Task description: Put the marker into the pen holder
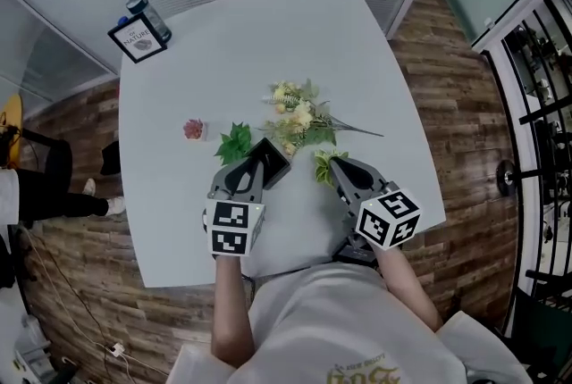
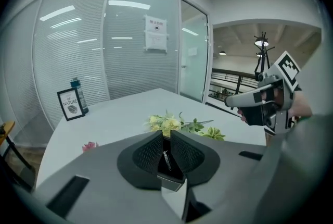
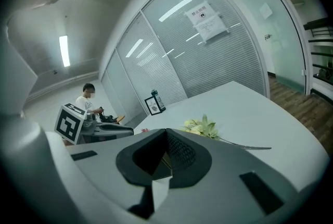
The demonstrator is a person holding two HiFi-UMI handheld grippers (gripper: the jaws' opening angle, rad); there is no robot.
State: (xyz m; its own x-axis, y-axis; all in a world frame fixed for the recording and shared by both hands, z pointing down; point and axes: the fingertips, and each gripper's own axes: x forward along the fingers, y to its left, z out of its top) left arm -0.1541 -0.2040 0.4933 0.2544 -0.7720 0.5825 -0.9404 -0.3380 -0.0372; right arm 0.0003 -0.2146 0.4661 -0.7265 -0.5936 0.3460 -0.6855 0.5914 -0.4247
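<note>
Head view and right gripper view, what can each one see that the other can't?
Only the head view shows the black-and-white cube on the right gripper and the holder's pale shirt. Only the right gripper view shows another person in the background, paper notices on the glass wall and a long ceiling light. Both show the pale grey table, the bunch of yellow flowers with green leaves, the black-framed sign, the dark bottle beside it and the left gripper.
</note>
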